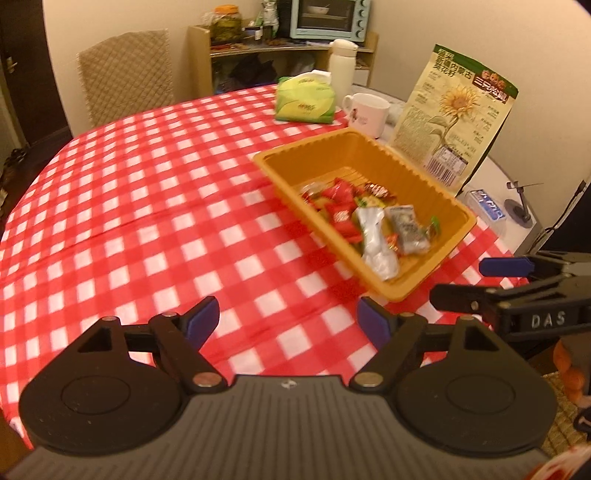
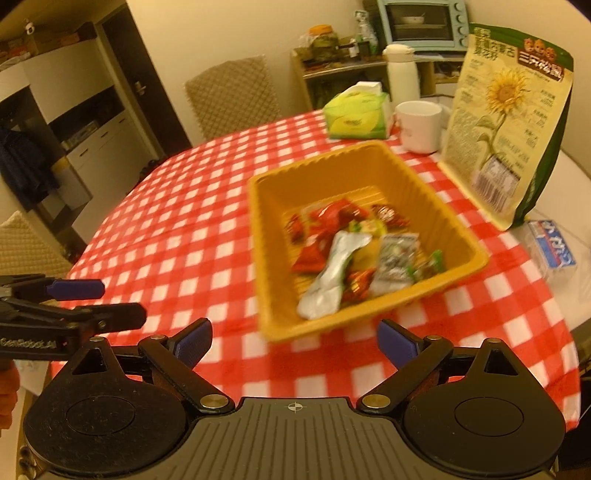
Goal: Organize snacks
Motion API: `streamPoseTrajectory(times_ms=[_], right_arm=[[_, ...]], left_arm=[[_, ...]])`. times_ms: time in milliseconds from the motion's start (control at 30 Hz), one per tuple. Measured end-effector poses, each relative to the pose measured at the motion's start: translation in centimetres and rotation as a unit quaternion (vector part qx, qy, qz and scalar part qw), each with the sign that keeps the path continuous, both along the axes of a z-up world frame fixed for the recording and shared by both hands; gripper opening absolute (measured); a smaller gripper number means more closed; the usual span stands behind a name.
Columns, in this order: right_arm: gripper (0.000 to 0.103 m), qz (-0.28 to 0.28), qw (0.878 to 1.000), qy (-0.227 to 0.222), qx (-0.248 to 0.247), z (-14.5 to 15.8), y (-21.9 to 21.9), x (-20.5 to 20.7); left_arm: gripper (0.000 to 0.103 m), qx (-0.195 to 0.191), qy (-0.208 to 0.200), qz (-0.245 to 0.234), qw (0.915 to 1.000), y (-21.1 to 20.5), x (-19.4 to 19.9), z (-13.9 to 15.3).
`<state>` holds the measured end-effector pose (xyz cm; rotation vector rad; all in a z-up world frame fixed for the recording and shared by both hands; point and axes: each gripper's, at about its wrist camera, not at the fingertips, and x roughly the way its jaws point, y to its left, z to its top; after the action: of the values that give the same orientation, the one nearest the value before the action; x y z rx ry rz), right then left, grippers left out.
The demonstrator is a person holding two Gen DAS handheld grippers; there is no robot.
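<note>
Orange tray (image 2: 369, 162) on checked desk (image 1: 147, 192): wrapped snacks (image 2: 343, 254) all inside. Left tongs (image 1: 284, 321), right tongs (image 2: 295, 341): spread, empty, near tray. Step judged: sorting finished; next, likely withdrawal.

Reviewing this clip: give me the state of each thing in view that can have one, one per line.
left hand-held gripper: open, empty
right hand-held gripper: open, empty
orange tray: upright, partly filled with wrapped snacks
sunflower seed bag: standing upright
tissue pack: tissue sticking out
white mug: upright
toaster oven: door closed
</note>
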<state>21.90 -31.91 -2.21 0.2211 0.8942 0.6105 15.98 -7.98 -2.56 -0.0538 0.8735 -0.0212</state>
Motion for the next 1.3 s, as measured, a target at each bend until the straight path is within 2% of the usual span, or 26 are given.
streamPoseTrajectory(times_ms=[633,900,1300], right_arm=[[0.095,-0.014,0.999,0.018,-0.027,2.6,8.6,-8.1],[0.095,-0.012,0.999,0.018,-0.037,3.0,10.8,-10.2],[0.095,-0.005,0.999,0.023,-0.049,3.3,12.4,-11.6]], left_arm=[[0.08,-0.021,0.027,0.031,0.999,8.4,-9.8,1.0],[0.08,-0.028,0.027,0.029,0.9988,10.2,-11.7,0.9],[0.08,-0.033,0.027,0.021,0.9989,11.4,-12.4,0.7]])
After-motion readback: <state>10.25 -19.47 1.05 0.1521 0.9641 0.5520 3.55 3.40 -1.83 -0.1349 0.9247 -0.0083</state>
